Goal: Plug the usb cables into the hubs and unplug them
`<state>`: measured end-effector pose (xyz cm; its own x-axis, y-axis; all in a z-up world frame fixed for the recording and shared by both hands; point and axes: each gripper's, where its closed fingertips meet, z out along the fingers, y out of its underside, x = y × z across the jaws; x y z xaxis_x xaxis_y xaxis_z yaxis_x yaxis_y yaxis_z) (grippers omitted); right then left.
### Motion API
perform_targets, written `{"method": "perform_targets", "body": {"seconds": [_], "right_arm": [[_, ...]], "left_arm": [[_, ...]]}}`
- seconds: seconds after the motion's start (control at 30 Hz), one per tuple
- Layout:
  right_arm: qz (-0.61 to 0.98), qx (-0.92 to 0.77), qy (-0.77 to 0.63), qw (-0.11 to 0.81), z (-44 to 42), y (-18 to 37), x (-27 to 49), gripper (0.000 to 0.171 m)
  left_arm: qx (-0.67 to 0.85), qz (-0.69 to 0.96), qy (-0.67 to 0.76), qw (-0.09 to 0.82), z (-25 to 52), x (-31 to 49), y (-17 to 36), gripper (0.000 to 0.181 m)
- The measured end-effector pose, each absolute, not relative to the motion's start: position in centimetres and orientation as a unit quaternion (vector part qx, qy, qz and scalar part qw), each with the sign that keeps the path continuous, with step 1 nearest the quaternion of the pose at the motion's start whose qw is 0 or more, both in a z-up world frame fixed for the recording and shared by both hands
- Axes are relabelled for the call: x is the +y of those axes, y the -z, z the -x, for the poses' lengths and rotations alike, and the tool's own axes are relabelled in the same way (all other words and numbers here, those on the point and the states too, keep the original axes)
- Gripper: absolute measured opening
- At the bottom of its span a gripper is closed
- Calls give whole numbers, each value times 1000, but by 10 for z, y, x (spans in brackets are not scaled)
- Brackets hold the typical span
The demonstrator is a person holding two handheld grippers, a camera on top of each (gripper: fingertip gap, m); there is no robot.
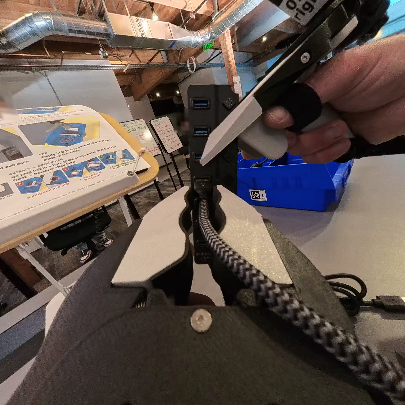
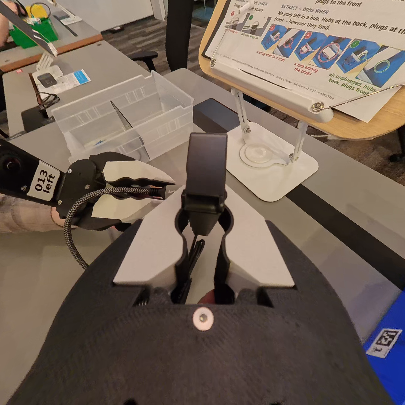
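Gripping the braided cable's plug (image 2: 163, 191), the left gripper (image 1: 202, 192) was closed on it at a port of the black hub (image 1: 211, 140), which the right gripper (image 2: 203, 215) clamped by its near end, upright above the desk (image 2: 328, 230). Whether the plug was fully seated could not be told. A straight push or pull along the port, with the hub braced, seemed wisest. Far left, the clear bin (image 2: 122, 122) looked empty; the blue bin (image 1: 291, 184) to the right held something dark, unclear.
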<state>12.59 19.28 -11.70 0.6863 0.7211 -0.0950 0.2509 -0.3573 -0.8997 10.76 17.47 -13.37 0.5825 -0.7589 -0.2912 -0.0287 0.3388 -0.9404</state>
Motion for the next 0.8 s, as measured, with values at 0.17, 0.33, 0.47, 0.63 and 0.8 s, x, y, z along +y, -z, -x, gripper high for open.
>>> {"method": "perform_targets", "body": {"seconds": [0.17, 0.33, 0.47, 0.63, 0.8], "right_arm": [[796, -324, -202, 470, -132, 127, 198, 21], [810, -397, -159, 401, -135, 156, 184, 21], [800, -458, -158, 354, -122, 174, 171, 22], [791, -508, -129, 316, -106, 177, 169, 21], [773, -531, -140, 318, -88, 181, 171, 21]], "left_arm": [[387, 526, 261, 711, -104, 178, 135, 16], [381, 510, 265, 724, -91, 178, 112, 16], [396, 496, 269, 725, -84, 172, 92, 16], [459, 483, 258, 700, -87, 157, 85, 16], [504, 511, 221, 660, -87, 162, 105, 17]]}}
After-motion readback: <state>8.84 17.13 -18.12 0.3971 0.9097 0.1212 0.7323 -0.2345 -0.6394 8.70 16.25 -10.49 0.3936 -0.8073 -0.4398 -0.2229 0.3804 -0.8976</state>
